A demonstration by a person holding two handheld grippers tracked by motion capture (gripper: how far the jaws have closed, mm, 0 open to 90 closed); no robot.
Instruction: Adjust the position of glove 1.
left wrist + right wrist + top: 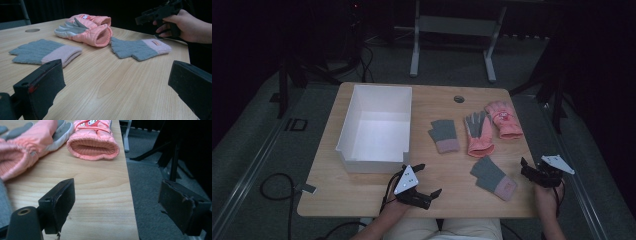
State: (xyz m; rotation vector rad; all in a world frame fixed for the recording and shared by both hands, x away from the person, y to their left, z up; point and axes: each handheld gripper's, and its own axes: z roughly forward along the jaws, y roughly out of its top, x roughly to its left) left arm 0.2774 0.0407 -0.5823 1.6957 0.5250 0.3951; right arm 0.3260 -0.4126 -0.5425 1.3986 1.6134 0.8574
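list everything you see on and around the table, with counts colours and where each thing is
box: 1, white, open top, nothing inside it, left half of the table
knit gloves: 2, grey with pink cuffs, one mid-table, one near the front right
padded gloves: 2, salmon pink, side by side at the right rear; one palm up with grey palm, one with a printed patch
table: 1, light wood, with a round grommet near the far edge
desk frame: 1, pale grey, on the floor behind
cables: black, on the floor at left
left tongs: black, open, front edge
right tongs: black, open, right edge

Bare table (447, 172) lies between white box (377, 125) and gloves (493, 177).
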